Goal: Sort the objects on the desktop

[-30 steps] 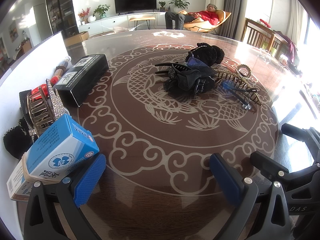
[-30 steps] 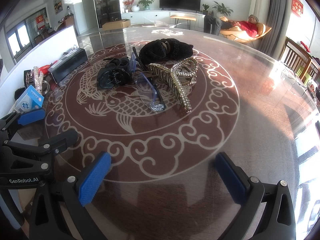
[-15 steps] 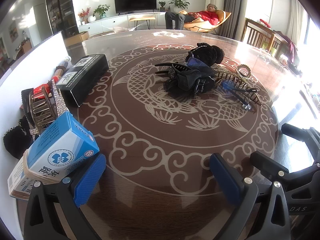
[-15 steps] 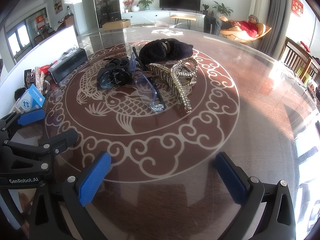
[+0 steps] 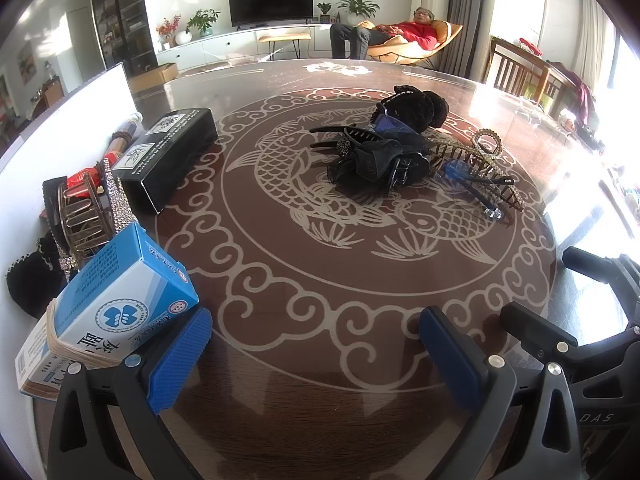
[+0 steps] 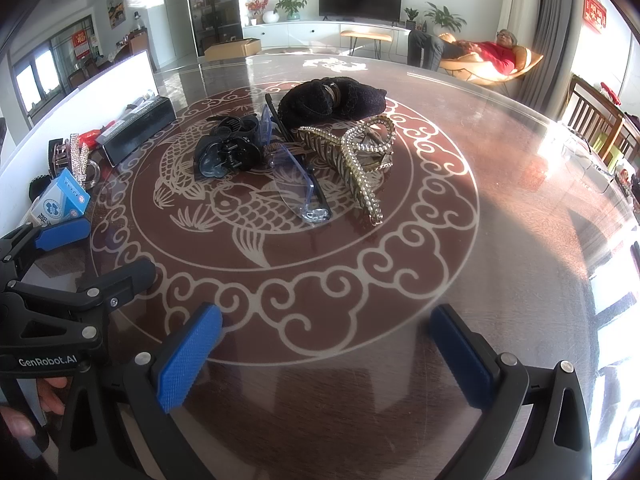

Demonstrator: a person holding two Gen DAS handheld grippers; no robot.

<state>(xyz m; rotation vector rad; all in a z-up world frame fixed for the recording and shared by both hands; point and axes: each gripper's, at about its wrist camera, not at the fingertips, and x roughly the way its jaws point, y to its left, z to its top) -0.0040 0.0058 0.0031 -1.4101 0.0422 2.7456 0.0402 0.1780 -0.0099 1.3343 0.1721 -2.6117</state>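
Glossy glass-smooth table (image 6: 500, 208), fuzzy black cloth pouch (image 6: 332, 98), rhinestone-studded metal clip (image 6: 356, 156), printed cardboard box (image 5: 120, 304).

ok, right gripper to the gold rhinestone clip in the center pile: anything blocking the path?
Nothing visible. Bare table lies between the open right gripper and the gold rhinestone clip. The blue glasses lie just left of the clip, close against it.

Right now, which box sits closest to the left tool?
The blue-and-white medicine box, bound with a rubber band, resting right beside the left tool's left pad. The long black box lies much farther back near the white board.
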